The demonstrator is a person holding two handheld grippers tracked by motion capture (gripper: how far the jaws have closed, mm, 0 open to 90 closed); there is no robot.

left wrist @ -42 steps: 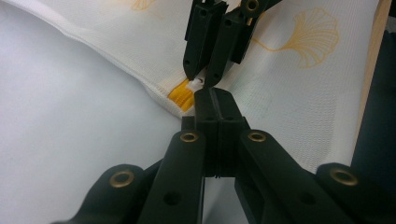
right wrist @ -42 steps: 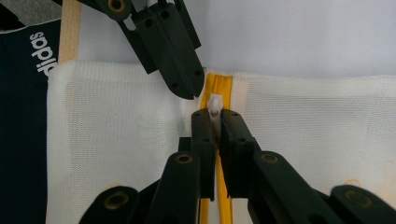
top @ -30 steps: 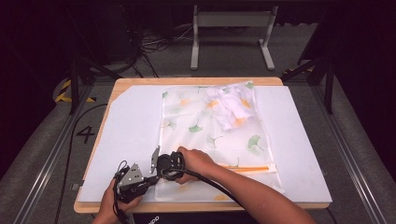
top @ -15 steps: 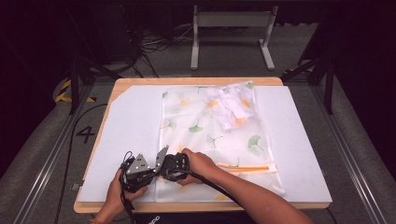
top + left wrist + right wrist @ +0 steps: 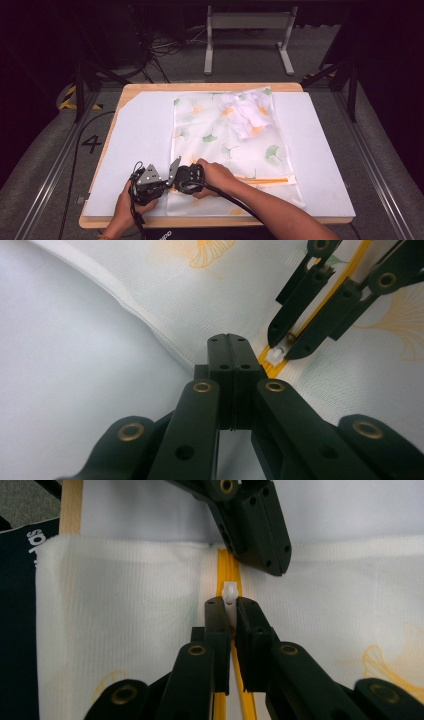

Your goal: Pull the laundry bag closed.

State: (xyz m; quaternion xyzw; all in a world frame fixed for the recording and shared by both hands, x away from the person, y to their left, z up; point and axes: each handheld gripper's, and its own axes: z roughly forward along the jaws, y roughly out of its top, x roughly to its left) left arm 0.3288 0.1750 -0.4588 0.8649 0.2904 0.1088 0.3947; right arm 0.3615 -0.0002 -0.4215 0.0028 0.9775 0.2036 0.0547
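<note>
So the mesh laundry bag (image 5: 225, 150) is lying flat on the white surface (image 5: 135, 145), with the orange zipper (image 5: 265, 179) running along its near end, and both grippers are crowded at the zipper's left end by the bag's near-left corner. The right hand-held gripper (image 5: 229, 605) has its jaws nearly closed, pinching the little white zipper pull (image 5: 229, 592). The left hand-held gripper (image 5: 234, 347) is clamped fully shut on the bag's edge fabric just beside the zipper's end, looks like it's anchoring the cloth. What I'd worry about: that pull tab is tiny and slick and only its lower part sits between the pads, so a sideways tug could pop it free. If the left grip slips off the thin mesh, the whole bag will probably just slide and bunch up instead of the zipper running. Mesh could also catch in the slider. The two grippers are almost touching, so there's little room to re-grip without bumping. Elsewhere, there's a bundled white garment (image 5: 245, 115) inside the far end of the bag, well away from the action, and the rest of the zipper line looks unobstructed.
</note>
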